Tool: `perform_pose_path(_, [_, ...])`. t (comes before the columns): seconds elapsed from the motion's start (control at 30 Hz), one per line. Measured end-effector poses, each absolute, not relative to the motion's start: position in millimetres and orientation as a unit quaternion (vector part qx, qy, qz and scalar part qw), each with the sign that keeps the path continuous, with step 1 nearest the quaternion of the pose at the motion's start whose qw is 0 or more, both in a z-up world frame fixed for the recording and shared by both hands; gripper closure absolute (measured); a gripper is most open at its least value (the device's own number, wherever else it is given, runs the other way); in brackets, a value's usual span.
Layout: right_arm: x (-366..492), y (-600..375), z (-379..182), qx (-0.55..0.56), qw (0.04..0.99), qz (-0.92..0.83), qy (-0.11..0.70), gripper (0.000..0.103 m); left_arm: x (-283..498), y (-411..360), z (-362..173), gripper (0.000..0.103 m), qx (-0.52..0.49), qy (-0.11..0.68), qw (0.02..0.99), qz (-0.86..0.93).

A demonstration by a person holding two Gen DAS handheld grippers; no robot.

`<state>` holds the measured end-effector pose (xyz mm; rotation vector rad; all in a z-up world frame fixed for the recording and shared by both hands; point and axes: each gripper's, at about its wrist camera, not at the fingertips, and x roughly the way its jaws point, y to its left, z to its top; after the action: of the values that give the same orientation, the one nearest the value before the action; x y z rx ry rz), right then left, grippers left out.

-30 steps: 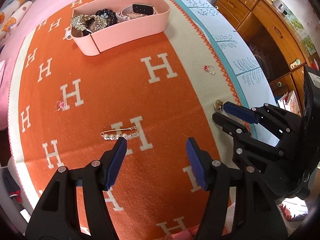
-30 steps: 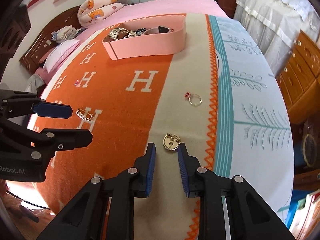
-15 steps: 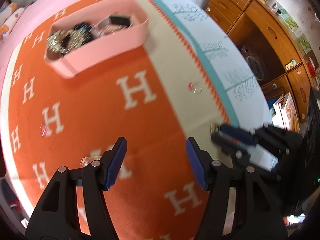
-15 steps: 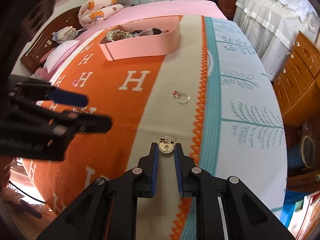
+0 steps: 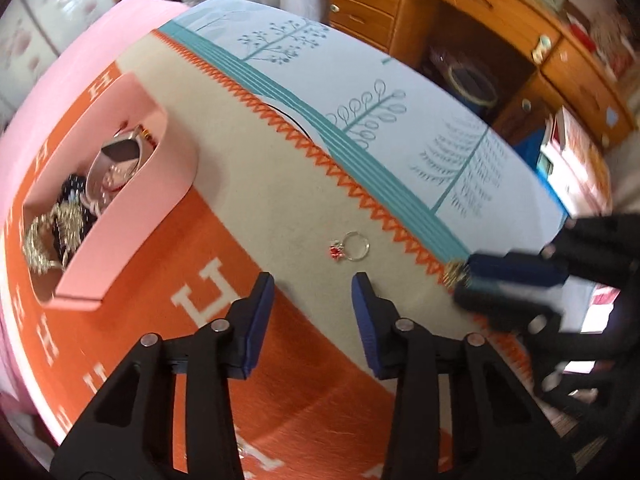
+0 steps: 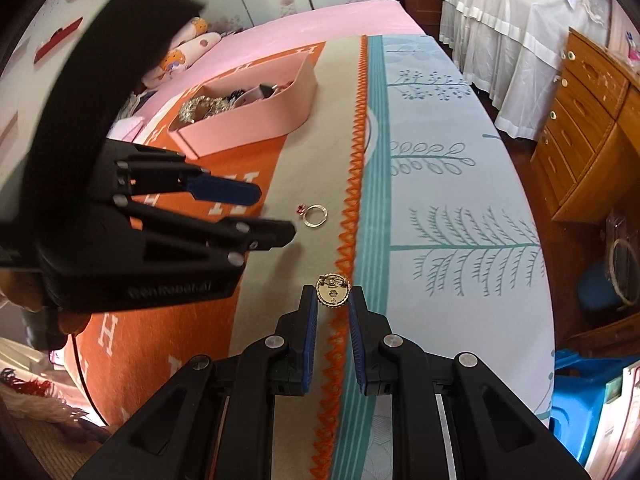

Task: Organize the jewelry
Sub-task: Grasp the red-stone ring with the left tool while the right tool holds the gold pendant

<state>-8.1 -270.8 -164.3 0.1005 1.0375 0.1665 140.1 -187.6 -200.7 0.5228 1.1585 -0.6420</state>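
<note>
My right gripper [image 6: 333, 300] is shut on a round gold brooch [image 6: 333, 290] held at its fingertips above the blanket; it also shows blurred in the left wrist view [image 5: 464, 276]. My left gripper [image 5: 313, 286] is open and empty, just short of a silver ring with a red stone [image 5: 350, 247], which also shows in the right wrist view [image 6: 314, 215]. The pink jewelry tray [image 5: 132, 216] holds a watch, beads and gold pieces; it shows in the right wrist view too [image 6: 256, 120].
An orange H-pattern blanket [image 5: 208, 272] covers the bed, with a beige band, a zigzag border and a pale blue sheet [image 6: 440, 208] to the right. Wooden drawers [image 6: 592, 120] stand beyond the bed edge. Pillows [image 6: 184, 56] lie at the head.
My left gripper swung right, away from the pearl pin, and now faces the silver ring. My right gripper closed on the gold brooch and lifted it off the blanket.
</note>
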Motion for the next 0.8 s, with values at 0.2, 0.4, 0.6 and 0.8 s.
perform_pose_path(0.2, [-5, -286, -164, 0.076, 0.864, 0.065, 0.493, 0.088, 151, -198, -204, 0.071, 0.251, 0.523, 0.753, -0.310])
perform_pose_path(0.4, [-4, -296, -170, 0.094, 0.860, 0.057, 0.498, 0.088, 149, -209, -204, 0.080, 0.260, 0.513, 0.745, -0.337])
perform_pose_path(0.6, [-5, -302, -172, 0.103, 0.859, 0.051, 0.499, 0.088, 150, -210, -204, 0.092, 0.251, 0.512, 0.746, -0.343])
perform_pose_path(0.8, [-3, -307, -174, 0.111, 0.858, 0.049, 0.500, 0.088, 147, -209, -201, 0.097, 0.241, 0.505, 0.757, -0.339])
